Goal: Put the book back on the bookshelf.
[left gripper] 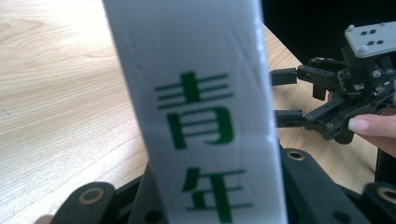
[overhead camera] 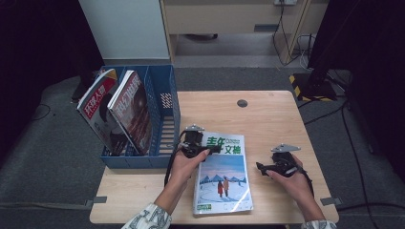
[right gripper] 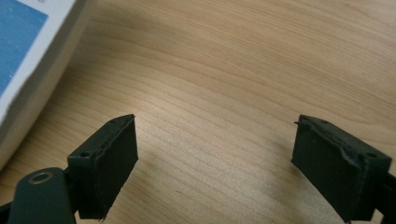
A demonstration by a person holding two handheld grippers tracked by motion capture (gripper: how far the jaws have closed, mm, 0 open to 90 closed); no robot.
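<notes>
Magazine [overhead camera: 223,177]: lay flat on the table [overhead camera: 272,119], cover up, near your edge, just right of the blue rack [overhead camera: 165,95]. Cover showed green title characters at the top and a blue snow scene with two small figures below.

Left gripper [overhead camera: 213,149]: you held it over the magazine's top left corner, jaws closed on that corner. In the left gripper view the white cover with its green characters [left gripper: 201,112] rose between the jaws, close to the lens.

Right gripper [overhead camera: 260,167]: you held it low over bare wood, just right of the magazine and apart from it. Jaws stood wide open with nothing between them; the right gripper view showed the wood grain in the gap [right gripper: 215,154] and the magazine's edge [right gripper: 32,70] at upper left.

Rack: stood at the table's left edge, holding two magazines [overhead camera: 117,112] leaning in its left compartments; the rightmost compartment showed its mesh wall.
</notes>
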